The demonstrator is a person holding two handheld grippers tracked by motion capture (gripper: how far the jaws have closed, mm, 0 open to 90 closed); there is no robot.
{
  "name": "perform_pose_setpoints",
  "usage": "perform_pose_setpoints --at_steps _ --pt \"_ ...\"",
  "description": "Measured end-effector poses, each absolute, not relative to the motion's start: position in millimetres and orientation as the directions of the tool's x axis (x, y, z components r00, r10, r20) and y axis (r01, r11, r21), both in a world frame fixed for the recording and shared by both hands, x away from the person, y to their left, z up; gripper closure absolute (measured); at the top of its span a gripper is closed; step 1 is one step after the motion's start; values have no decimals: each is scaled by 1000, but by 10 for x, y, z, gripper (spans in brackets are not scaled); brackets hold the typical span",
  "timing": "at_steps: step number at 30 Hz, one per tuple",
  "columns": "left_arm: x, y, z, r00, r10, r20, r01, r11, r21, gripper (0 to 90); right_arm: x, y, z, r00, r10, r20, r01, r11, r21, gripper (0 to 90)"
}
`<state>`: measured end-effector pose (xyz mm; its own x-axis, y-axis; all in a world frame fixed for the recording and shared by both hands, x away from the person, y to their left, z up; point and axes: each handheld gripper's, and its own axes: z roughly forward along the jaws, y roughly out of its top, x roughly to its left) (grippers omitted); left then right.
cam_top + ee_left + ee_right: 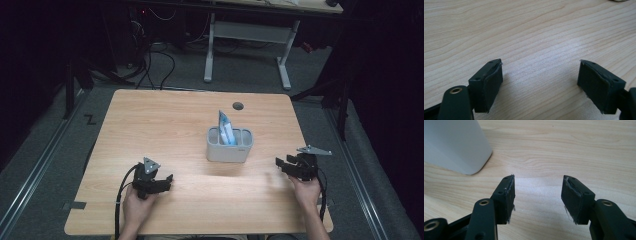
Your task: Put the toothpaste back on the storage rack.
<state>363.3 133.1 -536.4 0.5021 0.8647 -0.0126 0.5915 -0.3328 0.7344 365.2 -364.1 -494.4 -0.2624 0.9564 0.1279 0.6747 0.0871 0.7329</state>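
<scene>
I see both claws low over the table (150,115) with nothing in them: the left claw (169,179) has its jaws wide apart over bare wood, and the right claw (281,163) has its jaws apart too, with just wood between them. The grey holder (229,146) stands near the middle of the table, at about ten o'clock from my right claw, and a blue and white packet (225,127) sticks up out of it. I think the packet is what I reach for next, so I would lift the right claw above the rim, keep the jaws wide, and come down on the packet's thin sides. I can't see how deep the packet sits, and what is printed on it is too small to read
</scene>
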Motion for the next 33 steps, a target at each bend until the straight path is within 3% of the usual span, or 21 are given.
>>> perform_pose_setpoints --at_steps 33 --pt "3628 1328 -5363 504 864 -11 591 -336 733 205 3557 -3354 -5299 -286 958 16 654 183 734 409"
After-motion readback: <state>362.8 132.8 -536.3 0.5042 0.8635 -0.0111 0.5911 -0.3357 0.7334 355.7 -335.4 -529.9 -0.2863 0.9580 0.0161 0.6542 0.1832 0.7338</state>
